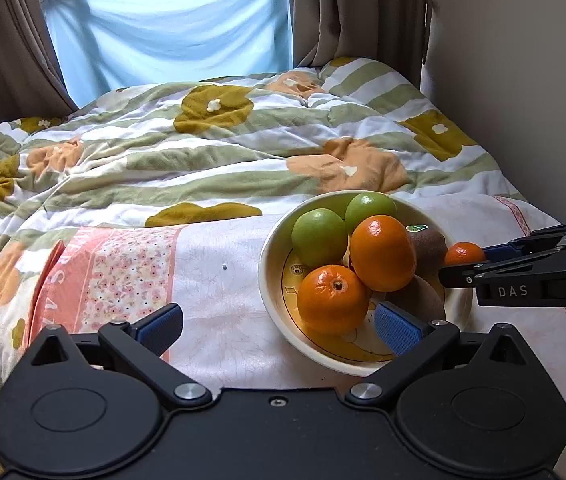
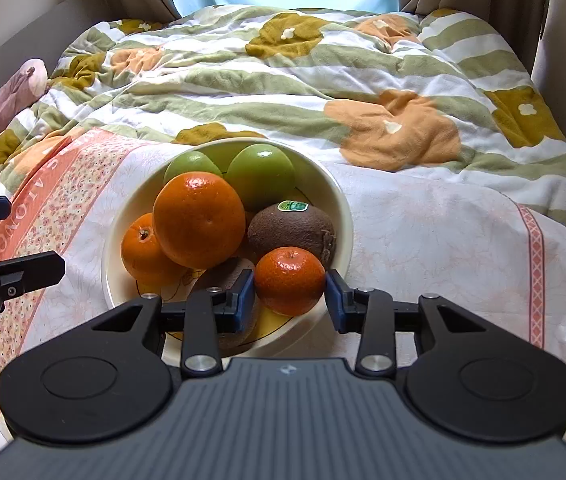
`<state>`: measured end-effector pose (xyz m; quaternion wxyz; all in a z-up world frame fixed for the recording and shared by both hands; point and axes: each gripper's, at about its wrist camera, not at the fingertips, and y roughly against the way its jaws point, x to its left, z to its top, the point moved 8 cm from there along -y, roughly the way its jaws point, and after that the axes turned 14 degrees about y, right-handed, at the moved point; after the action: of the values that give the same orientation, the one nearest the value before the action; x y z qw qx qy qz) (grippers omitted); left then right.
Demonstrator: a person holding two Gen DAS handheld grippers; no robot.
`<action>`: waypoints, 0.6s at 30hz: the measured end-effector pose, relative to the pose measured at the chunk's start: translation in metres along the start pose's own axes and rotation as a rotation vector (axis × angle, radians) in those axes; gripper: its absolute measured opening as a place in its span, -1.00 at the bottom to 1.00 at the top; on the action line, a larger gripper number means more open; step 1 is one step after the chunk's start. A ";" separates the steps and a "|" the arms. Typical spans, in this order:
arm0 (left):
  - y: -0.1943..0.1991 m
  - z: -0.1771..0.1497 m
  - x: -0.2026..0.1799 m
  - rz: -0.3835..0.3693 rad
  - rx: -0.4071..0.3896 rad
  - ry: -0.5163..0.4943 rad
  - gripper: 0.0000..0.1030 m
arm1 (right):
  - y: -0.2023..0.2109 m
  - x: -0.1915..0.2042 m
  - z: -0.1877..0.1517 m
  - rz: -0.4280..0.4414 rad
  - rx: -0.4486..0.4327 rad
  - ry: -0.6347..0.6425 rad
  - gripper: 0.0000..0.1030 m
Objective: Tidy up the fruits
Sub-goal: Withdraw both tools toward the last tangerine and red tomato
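The left gripper (image 1: 279,330) hangs with jaws spread wide and nothing between them, the bowl (image 2: 345,216) at its one o'clock. Rightward, the right gripper (image 2: 289,300) has its blue pads closed against both sides of the small mandarin (image 2: 289,280), held over the bowl's near rim at twelve o'clock. This fruit is round, with no long axis; the right hand is nearer, likely lowering or lifting it.

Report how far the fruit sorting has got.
Mostly done: two green apples, two large oranges and two brown kiwis sit in the cream ceramic bowl. In hand: the right claw grips a small orange mandarin above the bowl's near rim. The left claw is open, empty. Left: releasing the mandarin.
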<state>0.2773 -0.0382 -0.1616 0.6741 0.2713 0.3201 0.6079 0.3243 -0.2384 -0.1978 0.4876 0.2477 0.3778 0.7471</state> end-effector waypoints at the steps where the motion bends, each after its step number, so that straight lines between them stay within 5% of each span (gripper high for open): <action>1: -0.001 -0.001 0.001 0.000 0.002 0.008 1.00 | -0.002 0.001 0.000 0.000 0.001 0.002 0.02; 5: -0.003 -0.004 0.002 0.007 0.012 0.020 1.00 | -0.004 0.005 -0.001 -0.005 -0.011 0.014 0.08; 9: -0.004 -0.006 0.003 0.014 0.013 0.024 1.00 | -0.001 0.008 0.002 -0.016 -0.034 0.051 1.00; 18: 0.003 -0.007 0.002 0.032 0.003 0.036 1.00 | 0.008 0.010 0.007 -0.010 -0.082 0.075 1.00</action>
<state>0.2702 -0.0360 -0.1647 0.6581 0.2664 0.3287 0.6228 0.3207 -0.2288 -0.1868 0.4866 0.1974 0.3660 0.7683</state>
